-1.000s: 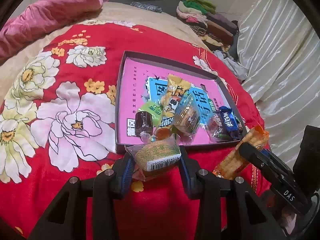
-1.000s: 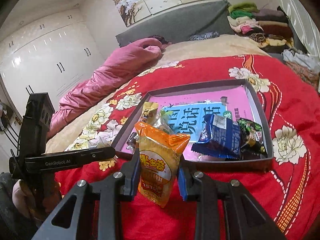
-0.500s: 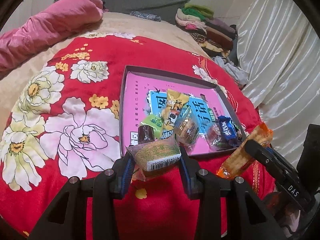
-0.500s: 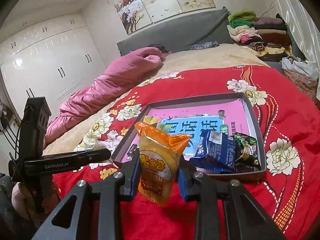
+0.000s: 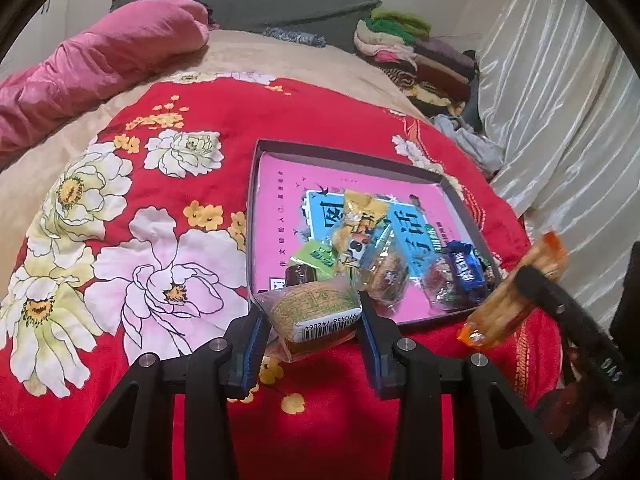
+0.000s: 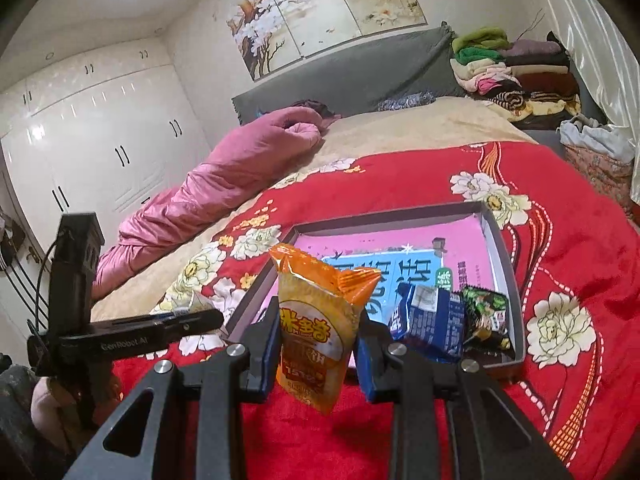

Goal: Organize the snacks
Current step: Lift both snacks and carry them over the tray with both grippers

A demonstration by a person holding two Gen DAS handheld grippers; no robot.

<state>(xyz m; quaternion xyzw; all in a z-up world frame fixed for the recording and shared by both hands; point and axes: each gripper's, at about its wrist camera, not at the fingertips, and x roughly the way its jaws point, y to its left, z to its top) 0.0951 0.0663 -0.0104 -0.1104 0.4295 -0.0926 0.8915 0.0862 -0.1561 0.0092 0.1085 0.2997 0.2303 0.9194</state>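
I am keeping left claw [image 5: 311, 322] pinching clear-wrapped green pastry [image 5: 316, 312], barcode facing camera, hanging just before near wall of box lid [image 5: 344, 160]; right claw [image 6: 316, 344] pinching orange cracker pack [image 6: 320, 320] upright, also at lid's near edge; lid lying on red floral blanket [image 5: 224, 112] on bed; inside lid I am seeing blue wafer pack [image 6: 434, 326], green snack packet [image 6: 486, 312], yellow wrapper [image 5: 360, 216], brown candy [image 5: 299, 274], all crowding near side.

white wardrobes [image 6: 100, 148], grey headboard [image 6: 340, 76], floral wall panels [image 6: 328, 12], pale curtains [image 5: 560, 100]
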